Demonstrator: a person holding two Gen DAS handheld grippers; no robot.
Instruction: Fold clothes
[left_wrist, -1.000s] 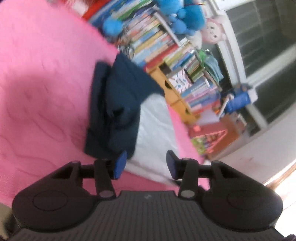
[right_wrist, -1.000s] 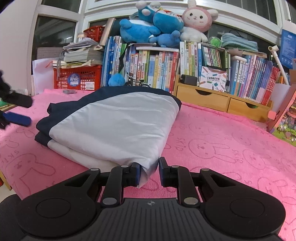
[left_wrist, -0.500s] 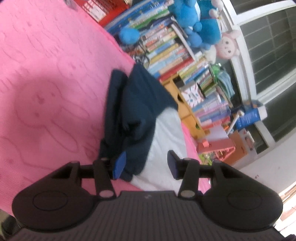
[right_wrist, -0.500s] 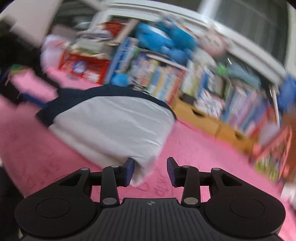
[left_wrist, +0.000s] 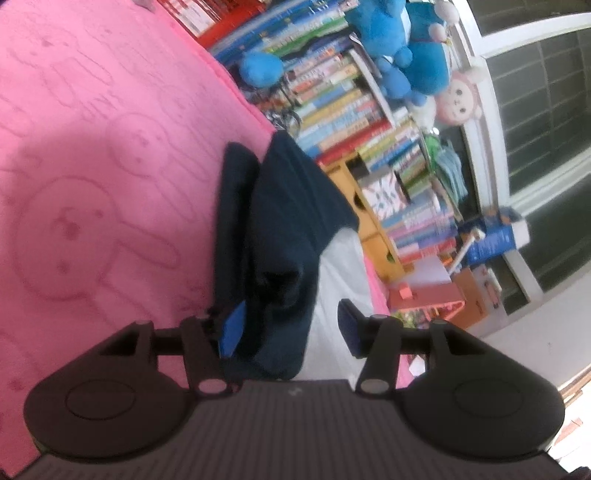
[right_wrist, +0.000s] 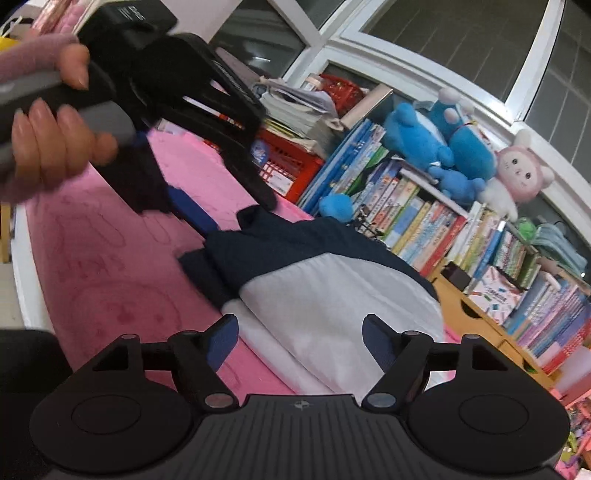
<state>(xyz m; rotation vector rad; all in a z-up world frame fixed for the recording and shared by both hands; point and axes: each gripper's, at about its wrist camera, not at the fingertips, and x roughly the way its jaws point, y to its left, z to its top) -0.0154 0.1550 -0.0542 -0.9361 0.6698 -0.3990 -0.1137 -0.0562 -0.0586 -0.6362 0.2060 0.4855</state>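
Left wrist view: your left gripper (left_wrist: 290, 330) is released and its jaws are opening. The navy end of the folded garment (left_wrist: 284, 236) lies between the pads, which stand apart from the cloth; the blue left pad (left_wrist: 232, 332) sits just beside the dark fold. The garment's near edge is cut off behind the gripper body. Ahead and to the right, the white panel runs toward the book row (left_wrist: 354, 110), which is blurred.

Right wrist view: your right gripper (right_wrist: 299, 345) is released, jaws opening, with the white corner of the garment (right_wrist: 332, 306) between the pads and untouched. To the upper left, a hand (right_wrist: 55, 147) holds the other gripper (right_wrist: 192, 210); whether its tip touches the navy cloth cannot be told. The pink towel (right_wrist: 110, 266) lies under everything.
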